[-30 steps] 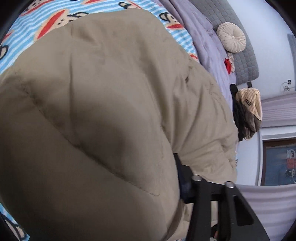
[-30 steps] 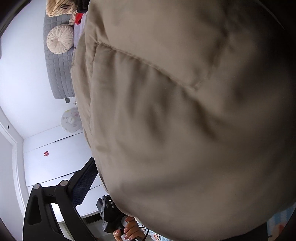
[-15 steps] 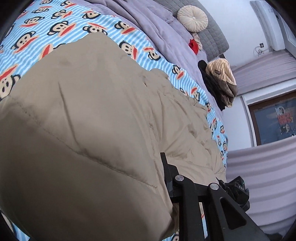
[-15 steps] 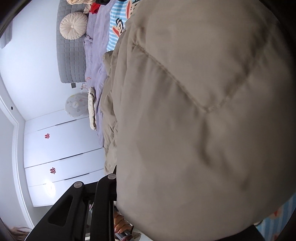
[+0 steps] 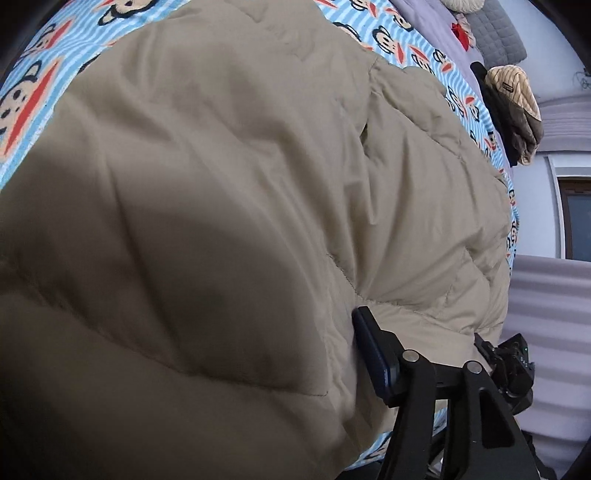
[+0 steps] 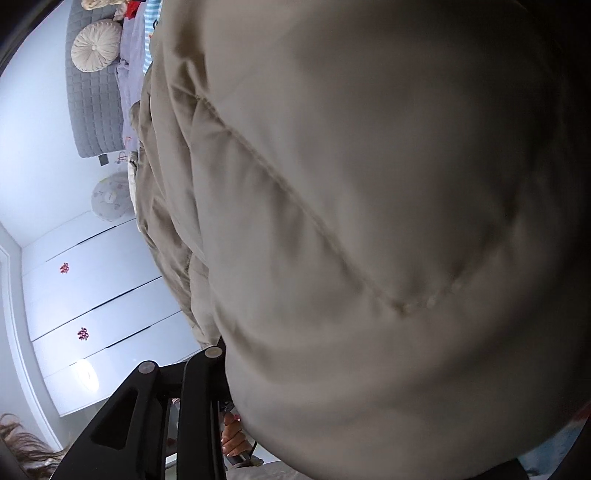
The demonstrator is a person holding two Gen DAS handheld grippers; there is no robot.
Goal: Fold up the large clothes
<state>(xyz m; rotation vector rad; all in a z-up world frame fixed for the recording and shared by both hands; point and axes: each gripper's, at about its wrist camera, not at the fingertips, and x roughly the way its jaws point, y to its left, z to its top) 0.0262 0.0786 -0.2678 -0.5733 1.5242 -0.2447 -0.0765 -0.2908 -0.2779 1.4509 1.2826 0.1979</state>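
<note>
A large beige quilted jacket [image 5: 229, 192] fills both views and lies over a blue striped monkey-print bedsheet [image 5: 391, 33]. My left gripper [image 5: 354, 354] is shut on a fold of the jacket; one blue-padded finger [image 5: 373, 354] shows, the other is hidden under the fabric. In the right wrist view the jacket [image 6: 369, 221] hangs right in front of the lens. My right gripper [image 6: 225, 354] is shut on its edge, with the fingertips buried in the cloth.
A grey quilted headboard [image 6: 92, 85] with a round cream cushion [image 6: 96, 45] stands at the bed's far end. A pile of clothes [image 5: 511, 99] lies at the bed's edge. White wardrobe doors [image 6: 96, 295] are at the right gripper's left.
Both grippers have lowered with the jacket toward the bed. More of the jacket now lies spread on the sheet in the left view.
</note>
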